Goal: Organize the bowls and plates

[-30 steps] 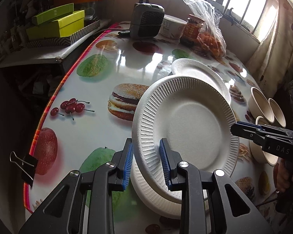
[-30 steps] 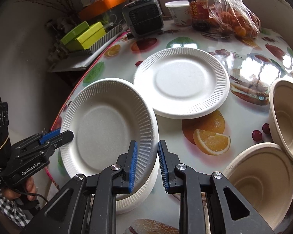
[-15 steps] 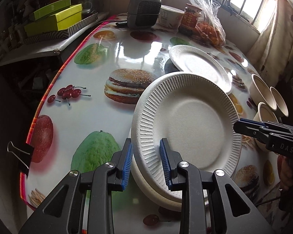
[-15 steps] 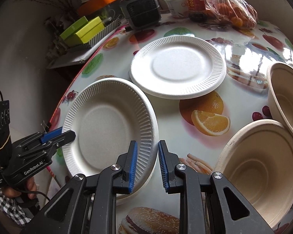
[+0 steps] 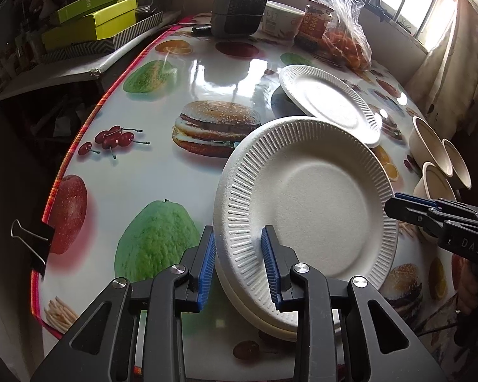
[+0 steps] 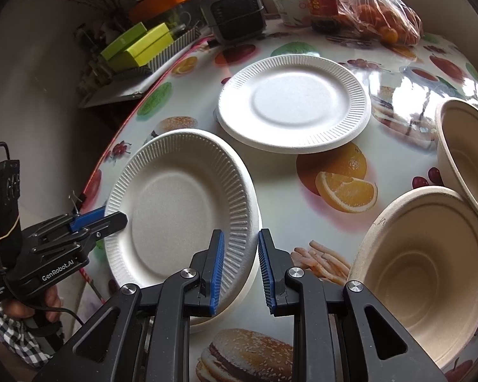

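Note:
A white paper plate [image 5: 315,200] lies tilted on top of a short stack of plates [image 5: 264,321] at the table's near edge. My left gripper [image 5: 237,261] straddles the top plate's near rim, jaws apart. In the right wrist view the same plate [image 6: 175,203] has its right rim between the jaws of my right gripper [image 6: 239,265], which are apart. Another white plate [image 6: 294,102] lies flat farther back, also in the left wrist view [image 5: 328,102]. Three beige bowls [image 6: 423,264] [image 6: 465,152] [image 5: 455,162] stand at the right.
The table [image 5: 143,146] has a glossy food-print cloth. At the back stand a dark heater [image 5: 239,9], a paper cup [image 5: 280,19], a jar [image 5: 315,22] and a bag of oranges [image 5: 347,44]. Green boxes [image 5: 95,19] lie on a side shelf. A binder clip [image 5: 32,245] grips the left edge.
Both grippers' jaws have spread wider around the top plate's rim. The top plate has sunk lower onto the stack. Both cameras have drawn back slightly.

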The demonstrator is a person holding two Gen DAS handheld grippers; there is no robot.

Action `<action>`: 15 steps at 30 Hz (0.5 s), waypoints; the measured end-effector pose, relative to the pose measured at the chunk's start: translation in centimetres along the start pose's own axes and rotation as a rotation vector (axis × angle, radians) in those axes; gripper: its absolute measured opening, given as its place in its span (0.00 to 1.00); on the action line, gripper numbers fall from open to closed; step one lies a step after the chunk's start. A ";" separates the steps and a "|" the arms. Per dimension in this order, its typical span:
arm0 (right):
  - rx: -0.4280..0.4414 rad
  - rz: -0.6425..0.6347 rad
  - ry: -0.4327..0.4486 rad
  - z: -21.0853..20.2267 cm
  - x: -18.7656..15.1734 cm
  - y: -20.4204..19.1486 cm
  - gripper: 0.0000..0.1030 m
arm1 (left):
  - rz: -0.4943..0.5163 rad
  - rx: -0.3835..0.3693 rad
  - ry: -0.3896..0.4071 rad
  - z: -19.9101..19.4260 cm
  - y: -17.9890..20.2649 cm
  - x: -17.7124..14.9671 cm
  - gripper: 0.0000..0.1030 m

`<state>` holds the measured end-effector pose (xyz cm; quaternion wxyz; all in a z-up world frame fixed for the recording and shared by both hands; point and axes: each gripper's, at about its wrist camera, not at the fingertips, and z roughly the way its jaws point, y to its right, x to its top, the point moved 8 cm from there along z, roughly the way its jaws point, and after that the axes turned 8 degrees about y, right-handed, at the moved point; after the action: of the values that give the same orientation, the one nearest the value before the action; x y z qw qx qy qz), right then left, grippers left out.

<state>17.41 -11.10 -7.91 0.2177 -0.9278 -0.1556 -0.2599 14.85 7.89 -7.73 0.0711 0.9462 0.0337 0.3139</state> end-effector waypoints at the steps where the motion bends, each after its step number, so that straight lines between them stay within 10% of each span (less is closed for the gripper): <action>1: -0.003 -0.001 -0.004 0.1 -0.1 0.0 0.21 | 0.001 0.001 -0.005 0.1 0.0 -0.1 0.29; 15: -0.033 -0.039 -0.016 0.7 -0.5 -0.1 0.22 | 0.014 0.024 -0.028 0.5 0.0 -0.5 0.31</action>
<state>17.22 -10.75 -8.73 0.1959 -0.9302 -0.1710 -0.2592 14.71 7.81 -8.42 0.0579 0.9515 0.0301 0.3006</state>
